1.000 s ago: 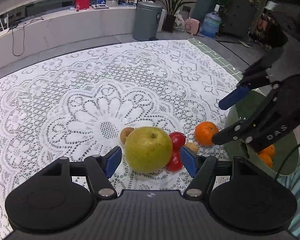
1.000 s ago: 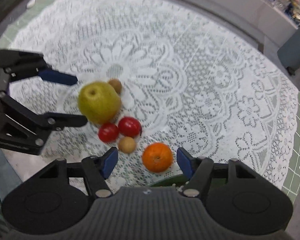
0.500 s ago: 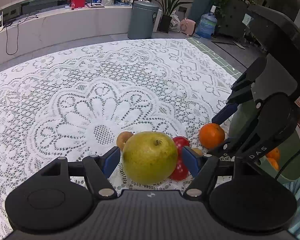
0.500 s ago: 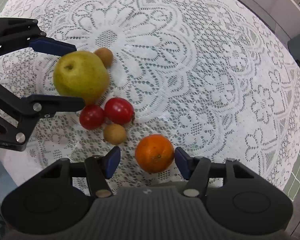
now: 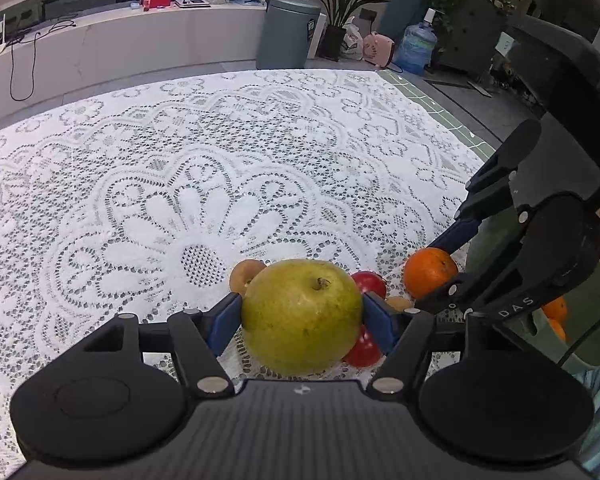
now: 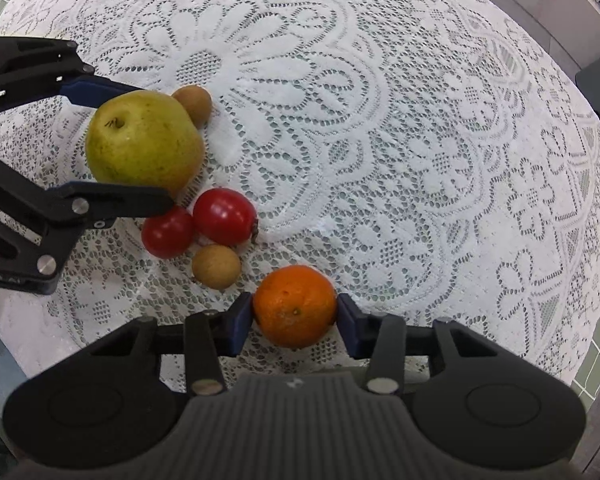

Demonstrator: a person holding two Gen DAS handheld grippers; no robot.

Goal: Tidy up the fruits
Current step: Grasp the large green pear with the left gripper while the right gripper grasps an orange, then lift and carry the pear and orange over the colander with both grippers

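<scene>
Both grippers have closed in since a second ago. Left gripper [image 5: 302,314] now pinches the green pear [image 5: 302,316] on the lace cloth [image 5: 220,152]; right gripper [image 6: 296,316] pinches the orange [image 6: 296,306]. Tomatoes [image 6: 224,216] and small brown fruits [image 6: 216,266] wait between. Lifts look imminent.

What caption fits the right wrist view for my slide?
Right gripper closes on the orange while left gripper brackets the green pear on the lace tablecloth.

Round table under white lace cloth [image 6: 380,140]; pear [image 6: 140,140], tomatoes [image 6: 224,216], longans [image 6: 216,266], orange [image 6: 294,306] on it.
</scene>
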